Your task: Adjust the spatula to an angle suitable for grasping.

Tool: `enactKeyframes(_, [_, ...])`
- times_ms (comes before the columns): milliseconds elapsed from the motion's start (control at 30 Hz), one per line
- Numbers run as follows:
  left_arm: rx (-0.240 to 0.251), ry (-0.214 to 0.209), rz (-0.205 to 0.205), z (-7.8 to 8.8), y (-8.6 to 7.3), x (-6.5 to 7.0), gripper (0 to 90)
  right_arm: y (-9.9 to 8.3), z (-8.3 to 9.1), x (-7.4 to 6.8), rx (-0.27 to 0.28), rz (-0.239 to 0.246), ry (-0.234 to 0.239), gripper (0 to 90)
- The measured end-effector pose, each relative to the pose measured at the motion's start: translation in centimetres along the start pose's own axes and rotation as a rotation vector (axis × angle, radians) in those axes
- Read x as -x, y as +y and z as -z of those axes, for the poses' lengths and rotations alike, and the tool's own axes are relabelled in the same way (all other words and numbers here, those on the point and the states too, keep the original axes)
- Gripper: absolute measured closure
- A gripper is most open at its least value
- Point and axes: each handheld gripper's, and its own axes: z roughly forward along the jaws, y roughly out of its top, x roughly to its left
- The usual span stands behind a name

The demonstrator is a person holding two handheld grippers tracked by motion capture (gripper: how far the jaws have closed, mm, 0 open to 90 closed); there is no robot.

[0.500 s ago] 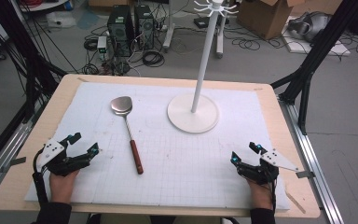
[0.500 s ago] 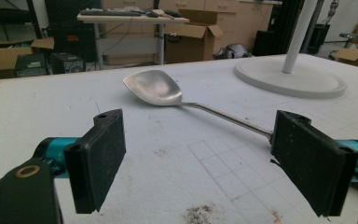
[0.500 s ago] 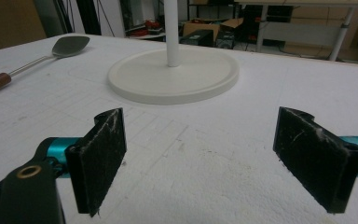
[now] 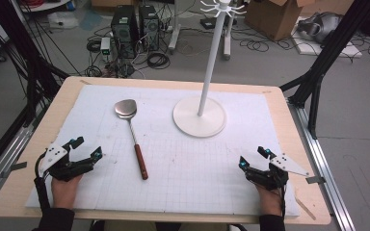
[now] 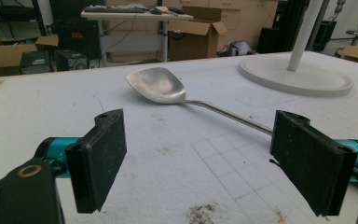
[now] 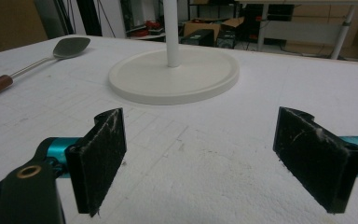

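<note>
Left gripper (image 4: 83,155): low over the near left of the worktop, jaws spread wide, nothing between the pads.
Left gripper, own view (image 5: 198,165): both black pads apart over bare white mat; small dark smudge on the mat just below the gap.
Right gripper (image 4: 253,161): low over the near right of the worktop, jaws spread wide, nothing between the pads.
Right gripper, own view (image 6: 200,161): pads well apart, bare mat in between.
Spatula (image 4: 132,137): flat on the mat, ahead of and to the inner side of the left jaws, near them but not touching; metal blade at the far end, reddish-brown handle at the near end.
Spatula from the left jaws (image 5: 161,87): blade straight ahead beyond the gap, thin shaft running back behind the right-hand pad.
Spatula from the right jaws (image 6: 32,63): far off to the left, well apart from the pads.
Stand (image 4: 200,115): white round base with an upright pole and hooked top, ahead of the right jaws and well apart from both grippers; nothing hanging on the hooks.
Stand from the right jaws (image 6: 175,74): base straight ahead beyond the gap.
Mat (image 4: 192,168): white, gridded, covering most of the worktop.
Worktop (image 4: 301,144): pale wood rim around the mat.
Containers: cardboard boxes (image 4: 274,17) on the floor beyond the worktop; contents cannot be told.
</note>
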Motion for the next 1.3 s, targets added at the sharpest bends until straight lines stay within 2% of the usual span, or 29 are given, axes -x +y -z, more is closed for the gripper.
enactKeyframes(233, [0.001, -0.007, -0.001, 0.0, 0.0, 0.0, 18.8, 0.2, -0.2, -0.2, -0.028, 0.015, -0.018, 17.8])
enactKeyframes(267, [0.003, -0.006, -0.001, 0.1, 0.0, 0.0, 18.9, 0.4, -0.3, -0.6, -0.035, -0.014, 0.014, 24.7])
enactKeyframes(300, [0.004, -0.005, -0.002, 0.1, 0.0, -0.1, 19.0, 0.6, -0.4, -1.0, -0.028, -0.009, 0.043, 27.9])
enactKeyframes(367, [0.004, -0.005, -0.003, 0.1, 0.0, 0.0, 18.9, 1.3, -0.6, -2.0, -0.023, 0.033, 0.1, 35.3])
enactKeyframes(400, [0.006, -0.005, -0.004, 0.1, 0.0, 0.0, 18.9, 1.3, -0.6, -2.0, -0.023, 0.033, 0.1, 35.3])
enactKeyframes(433, [0.007, -0.004, -0.007, 0.1, 0.0, 0.0, 19.3, 2.0, -1.0, -3.2, -0.032, 0.053, 0.153, 39.8])
enactKeyframes(467, [0.007, -0.004, -0.007, 0.1, 0.0, 0.0, 19.6, 2.0, -1.0, -3.2, -0.032, 0.053, 0.153, 39.8])
enactKeyframes(500, [0.006, -0.004, -0.008, 0.1, 0.0, 0.0, 19.7, 2.6, -1.8, -4.2, -0.04, 0.058, 0.206, 42.9])
enactKeyframes(533, [0.004, -0.004, -0.009, 0.1, 0.0, 0.0, 19.7, 2.6, -1.8, -4.2, -0.04, 0.058, 0.206, 42.9])
enactKeyframes(667, [0.002, -0.005, -0.006, 0.1, 0.0, 0.0, 19.7, 3.4, -3.7, -6.4, -0.073, 0.038, 0.303, 49.3])
enactKeyframes(700, [0.003, -0.004, -0.007, 0.0, 0.0, 0.0, 20.0, 3.7, -4.9, -7.8, -0.084, 0.057, 0.362, 52.5])
enactKeyframes(733, [0.002, -0.003, -0.008, 0.0, 0.0, 0.0, 20.0, 3.7, -4.9, -7.8, -0.084, 0.057, 0.362, 52.5])
enactKeyframes(767, [0.0, -0.002, -0.01, 0.0, 0.0, 0.0, 20.3, 3.8, -5.2, -8.3, -0.089, 0.059, 0.382, 54.3])
enactKeyframes(800, [-0.001, -0.002, -0.01, 0.0, 0.0, 0.0, 20.6, 3.9, -5.9, -9.0, -0.097, 0.057, 0.423, 58.2])
enactKeyframes(900, [0.003, -0.004, -0.008, 0.0, 0.0, 0.0, 20.6, 4.3, -7.4, -10.5, -0.118, 0.082, 0.484, 65.5])
enactKeyframes(1033, [0.008, -0.003, -0.007, 0.1, 0.0, 0.0, 20.7, 4.3, -9.3, -12.5, -0.138, 0.114, 0.538, 76.3])
enactKeyframes(1133, [0.008, -0.004, -0.007, 0.1, 0.0, 0.0, 21.1, 4.3, -10.7, -13.6, -0.173, 0.127, 0.571, 83.1])
enactKeyframes(1167, [0.008, -0.005, -0.008, 0.1, 0.0, 0.0, 21.2, 4.3, -11.6, -14.3, -0.2, 0.134, 0.59, 89.2])
enactKeyframes(1233, [0.009, -0.008, -0.006, 0.1, 0.0, 0.0, 21.1, 4.4, -12.0, -14.6, -0.214, 0.142, 0.594, 89.3])
enactKeyframes(1300, [0.01, -0.008, -0.007, 0.1, 0.0, 0.0, 21.2, 4.4, -13.4, -15.5, -0.274, 0.149, 0.613, 89.3])
